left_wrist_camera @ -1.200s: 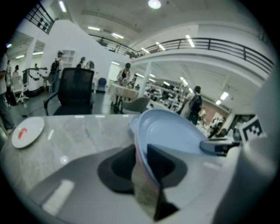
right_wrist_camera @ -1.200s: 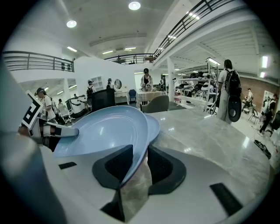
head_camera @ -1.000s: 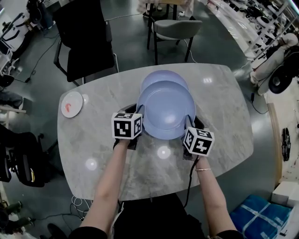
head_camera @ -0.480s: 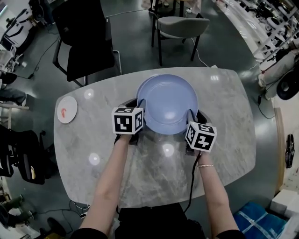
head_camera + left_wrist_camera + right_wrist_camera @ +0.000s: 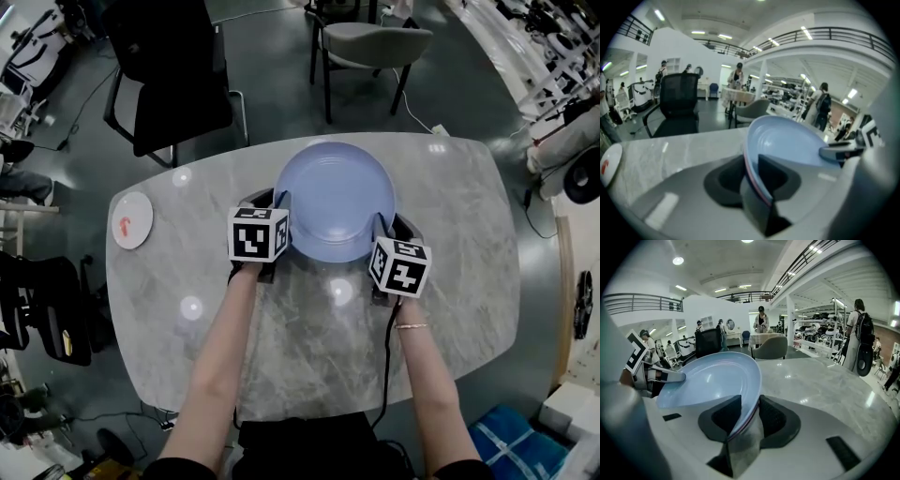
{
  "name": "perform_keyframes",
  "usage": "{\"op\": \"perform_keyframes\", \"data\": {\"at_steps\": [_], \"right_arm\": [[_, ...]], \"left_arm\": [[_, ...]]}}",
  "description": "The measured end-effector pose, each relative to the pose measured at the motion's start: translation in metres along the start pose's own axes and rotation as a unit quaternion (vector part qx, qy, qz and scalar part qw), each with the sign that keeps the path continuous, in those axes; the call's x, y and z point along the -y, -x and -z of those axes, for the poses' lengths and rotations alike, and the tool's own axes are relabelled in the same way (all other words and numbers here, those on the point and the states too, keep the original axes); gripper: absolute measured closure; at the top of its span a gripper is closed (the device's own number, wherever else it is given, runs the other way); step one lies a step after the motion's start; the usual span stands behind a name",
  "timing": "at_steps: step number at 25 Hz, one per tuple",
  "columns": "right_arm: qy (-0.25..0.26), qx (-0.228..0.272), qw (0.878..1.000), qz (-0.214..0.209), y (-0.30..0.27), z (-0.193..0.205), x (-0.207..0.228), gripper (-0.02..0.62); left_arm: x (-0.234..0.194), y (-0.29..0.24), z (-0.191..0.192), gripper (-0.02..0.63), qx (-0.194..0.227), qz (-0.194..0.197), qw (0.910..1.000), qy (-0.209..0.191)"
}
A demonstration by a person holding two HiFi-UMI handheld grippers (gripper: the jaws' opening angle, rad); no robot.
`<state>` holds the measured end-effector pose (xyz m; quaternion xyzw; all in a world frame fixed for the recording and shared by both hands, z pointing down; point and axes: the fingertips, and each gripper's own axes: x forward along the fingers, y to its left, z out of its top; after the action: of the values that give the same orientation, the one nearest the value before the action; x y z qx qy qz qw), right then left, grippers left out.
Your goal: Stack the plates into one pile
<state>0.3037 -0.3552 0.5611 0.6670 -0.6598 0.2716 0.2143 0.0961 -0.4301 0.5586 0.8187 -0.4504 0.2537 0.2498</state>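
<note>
A large light-blue plate (image 5: 335,200) lies on the marble table (image 5: 450,244), and it hides any plate under it. My left gripper (image 5: 279,200) holds its left rim and my right gripper (image 5: 382,223) stands at its right rim. In the left gripper view the rim (image 5: 754,187) runs between the pads of the left gripper (image 5: 751,176) with no gap, and the jaws are starting to open. In the right gripper view the right gripper (image 5: 749,417) straddles the rim of the plate (image 5: 712,378). A slit shows beside one pad, and its jaws are opening.
A small white plate with a red mark (image 5: 131,220) sits near the table's left edge. A black office chair (image 5: 173,70) and a grey chair (image 5: 375,42) stand beyond the far edge. People and benches fill the hall behind.
Both grippers carried the blue plate away from me and over a second blue plate. That second plate showed behind it a second ago and is now covered.
</note>
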Motion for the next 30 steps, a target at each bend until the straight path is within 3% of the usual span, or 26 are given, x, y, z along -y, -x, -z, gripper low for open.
{"op": "perform_keyframes", "data": {"at_steps": [9, 19, 30], "right_arm": [[0.028, 0.006, 0.999, 0.015, -0.006, 0.003, 0.0, 0.482], [0.028, 0.018, 0.999, 0.019, 0.0, 0.002, 0.0, 0.482], [0.046, 0.081, 0.996, 0.014, 0.048, -0.026, -0.022, 0.5]], "left_arm": [[-0.003, -0.005, 0.005, 0.505, -0.005, -0.038, 0.9963, -0.076], [-0.009, 0.004, 0.0, 0.503, 0.016, -0.031, 0.9986, -0.04], [-0.009, 0.062, -0.024, 0.536, 0.073, -0.04, 0.9956, -0.043]]}}
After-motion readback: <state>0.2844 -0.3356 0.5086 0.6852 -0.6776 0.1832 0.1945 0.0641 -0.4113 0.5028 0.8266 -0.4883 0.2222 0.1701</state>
